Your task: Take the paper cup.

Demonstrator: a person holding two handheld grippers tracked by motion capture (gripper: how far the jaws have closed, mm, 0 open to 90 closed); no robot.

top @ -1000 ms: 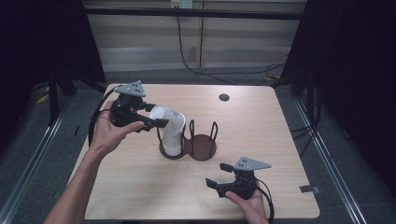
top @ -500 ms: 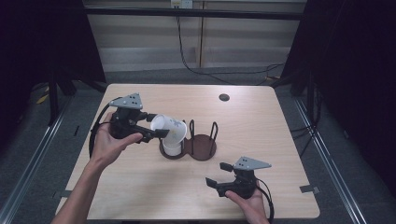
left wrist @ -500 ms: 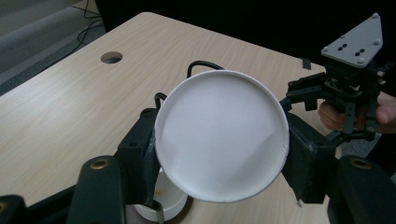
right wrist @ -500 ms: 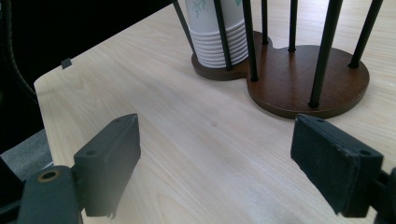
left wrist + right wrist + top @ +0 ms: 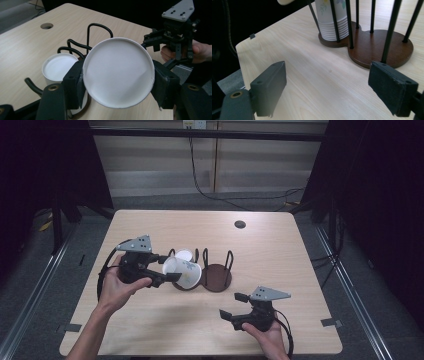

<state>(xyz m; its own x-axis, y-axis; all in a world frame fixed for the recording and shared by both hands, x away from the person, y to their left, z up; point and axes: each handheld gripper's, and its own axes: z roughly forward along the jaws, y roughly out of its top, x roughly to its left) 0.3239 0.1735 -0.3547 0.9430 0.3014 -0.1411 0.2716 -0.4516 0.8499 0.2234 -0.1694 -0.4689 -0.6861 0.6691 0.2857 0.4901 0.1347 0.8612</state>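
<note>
Here the left gripper (image 5: 167,274) has its jaws closed on the sides of a white paper cup (image 5: 182,273), held tipped on its side with the mouth turned back toward the gripper's own camera, so the bare inside (image 5: 118,72) faces it. Probably the cup has been lifted from the stack of cups (image 5: 184,256) just beyond it, which sits upright in one bay of a dark two-bay wire cup holder (image 5: 216,279); the other bay is empty. The right gripper (image 5: 239,309) rests low on the near side, jaws wide apart with nothing between them, aimed at the holder's base as if waiting. Everything stands on a pale wooden table (image 5: 280,255) with a round cable hole (image 5: 240,224) at its far side. Around it are grey floor and dark curtains.
</note>
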